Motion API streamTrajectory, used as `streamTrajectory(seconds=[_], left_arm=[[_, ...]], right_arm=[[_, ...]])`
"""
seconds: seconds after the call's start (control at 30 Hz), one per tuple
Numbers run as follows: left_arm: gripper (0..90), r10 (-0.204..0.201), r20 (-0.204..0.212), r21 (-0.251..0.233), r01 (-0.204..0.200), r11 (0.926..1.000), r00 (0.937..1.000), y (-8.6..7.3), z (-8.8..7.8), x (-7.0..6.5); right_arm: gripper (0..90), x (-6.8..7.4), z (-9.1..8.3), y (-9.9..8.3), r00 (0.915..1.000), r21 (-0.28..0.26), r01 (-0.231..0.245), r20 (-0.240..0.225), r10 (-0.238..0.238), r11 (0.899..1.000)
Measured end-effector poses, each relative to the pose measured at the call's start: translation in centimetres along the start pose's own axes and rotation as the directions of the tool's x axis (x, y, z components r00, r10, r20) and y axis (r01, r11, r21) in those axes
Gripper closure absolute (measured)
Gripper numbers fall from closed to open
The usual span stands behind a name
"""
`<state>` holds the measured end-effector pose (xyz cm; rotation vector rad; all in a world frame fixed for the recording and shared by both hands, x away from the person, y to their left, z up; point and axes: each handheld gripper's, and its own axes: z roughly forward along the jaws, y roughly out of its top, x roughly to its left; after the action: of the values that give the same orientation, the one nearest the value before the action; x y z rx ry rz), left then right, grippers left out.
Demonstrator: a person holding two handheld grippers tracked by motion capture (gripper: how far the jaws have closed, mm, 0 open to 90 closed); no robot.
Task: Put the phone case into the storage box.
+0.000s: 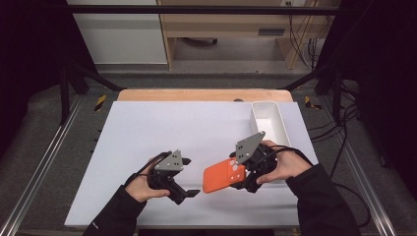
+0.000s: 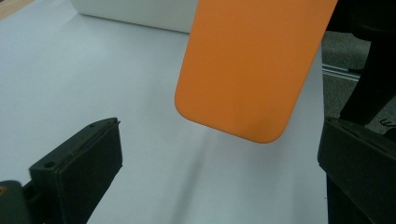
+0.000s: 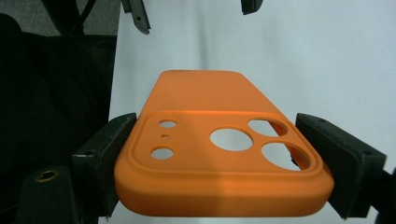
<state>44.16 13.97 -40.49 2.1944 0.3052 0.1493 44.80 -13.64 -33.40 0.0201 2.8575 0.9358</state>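
Note:
An orange phone case (image 1: 220, 178) with several camera cut-outs hangs a little above the white table sheet (image 1: 162, 128), right of centre. My right gripper (image 1: 237, 173) is shut on its camera end. In the right gripper view both pads press the case's (image 3: 210, 154) side edges, with the right gripper (image 3: 217, 123) pointing along it. My left gripper (image 1: 187, 195) rests low on the sheet just left of the case, open, nothing between its jaws. In the left gripper view the case's plain rounded end (image 2: 252, 65) floats ahead of the open left gripper (image 2: 219, 140), apart from both fingers.
A long white bin (image 1: 269, 120) stands along the sheet's right edge behind my right hand; its wall (image 2: 135, 14) also appears in the left gripper view. Bare wood (image 1: 196, 94) borders the sheet's far side. Cables trail off to the right.

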Motion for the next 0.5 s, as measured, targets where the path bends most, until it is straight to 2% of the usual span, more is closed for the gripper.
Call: streamTrajectory(seconds=[0.5], left_arm=[[0.0,0.013,0.021,0.034,-0.013,0.9993,0.9997,0.0,0.7,-0.3]], right_arm=[[16.2,0.1,0.4,1.6,0.9992,0.096,0.032,-0.027,-0.03,0.995]])
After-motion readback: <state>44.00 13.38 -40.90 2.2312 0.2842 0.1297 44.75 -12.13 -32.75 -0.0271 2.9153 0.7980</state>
